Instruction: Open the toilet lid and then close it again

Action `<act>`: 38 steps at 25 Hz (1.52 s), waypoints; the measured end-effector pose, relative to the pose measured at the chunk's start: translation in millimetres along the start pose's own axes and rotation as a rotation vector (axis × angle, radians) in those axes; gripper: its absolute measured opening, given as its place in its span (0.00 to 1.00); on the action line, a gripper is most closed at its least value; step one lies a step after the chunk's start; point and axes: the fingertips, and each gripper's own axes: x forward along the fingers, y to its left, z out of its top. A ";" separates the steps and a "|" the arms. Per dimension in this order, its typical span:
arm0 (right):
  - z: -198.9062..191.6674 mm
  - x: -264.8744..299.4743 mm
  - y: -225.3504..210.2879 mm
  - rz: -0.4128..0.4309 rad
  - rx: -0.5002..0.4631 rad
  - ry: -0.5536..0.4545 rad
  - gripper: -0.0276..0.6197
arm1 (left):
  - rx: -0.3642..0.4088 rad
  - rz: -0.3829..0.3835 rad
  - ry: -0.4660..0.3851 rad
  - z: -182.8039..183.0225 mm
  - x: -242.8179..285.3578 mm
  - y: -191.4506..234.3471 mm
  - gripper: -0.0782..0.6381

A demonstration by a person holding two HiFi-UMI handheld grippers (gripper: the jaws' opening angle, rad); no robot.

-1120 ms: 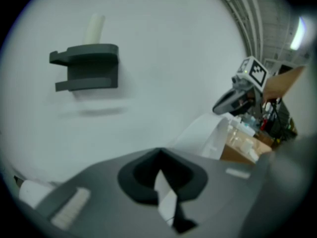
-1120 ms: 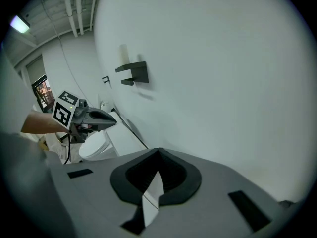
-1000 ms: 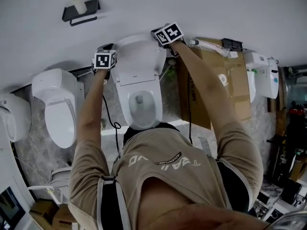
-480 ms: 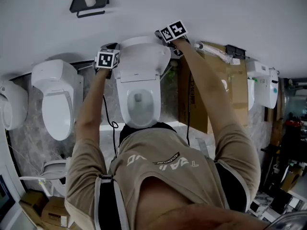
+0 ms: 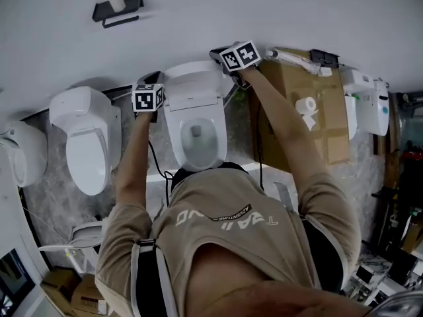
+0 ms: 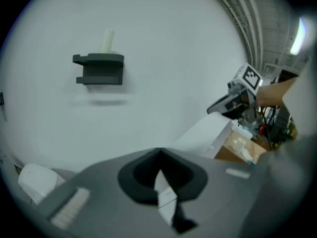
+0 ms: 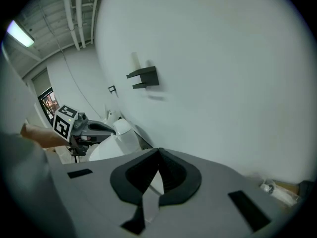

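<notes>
We take the toilet lid (image 5: 193,88) for smooth, glossy white plastic, and the bowl (image 5: 198,156) below it shines alike. Right of the lid, a cardboard box (image 5: 301,121) looks matt brown. Behind the lid, the wall (image 5: 264,12) is matt white. The left gripper (image 6: 159,155) and right gripper (image 7: 158,152) show matt grey plastic with black pads (image 6: 133,180).

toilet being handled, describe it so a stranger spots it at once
White toilets line the foot of the white wall. Take the toilet beside the cardboard box. Only its lid has the left gripper and right gripper at its sides.
</notes>
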 end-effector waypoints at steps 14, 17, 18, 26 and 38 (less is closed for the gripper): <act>-104.0 -32.5 86.3 0.050 -0.063 0.018 0.06 | -0.034 -0.025 0.042 -70.4 -64.6 -56.5 0.12; -138.1 -31.9 104.5 0.037 -0.085 0.059 0.06 | -0.003 -0.042 0.089 -90.3 -66.8 -77.4 0.12; -146.8 -33.3 108.6 0.032 -0.088 0.065 0.06 | -0.013 -0.038 0.104 -98.3 -67.7 -81.0 0.12; -217.0 -41.9 138.4 0.074 -0.007 0.117 0.06 | -0.098 -0.084 0.193 -162.7 -90.7 -108.8 0.12; -307.5 -56.7 169.6 0.105 0.102 0.205 0.06 | -0.092 -0.130 0.333 -234.9 -106.7 -148.1 0.12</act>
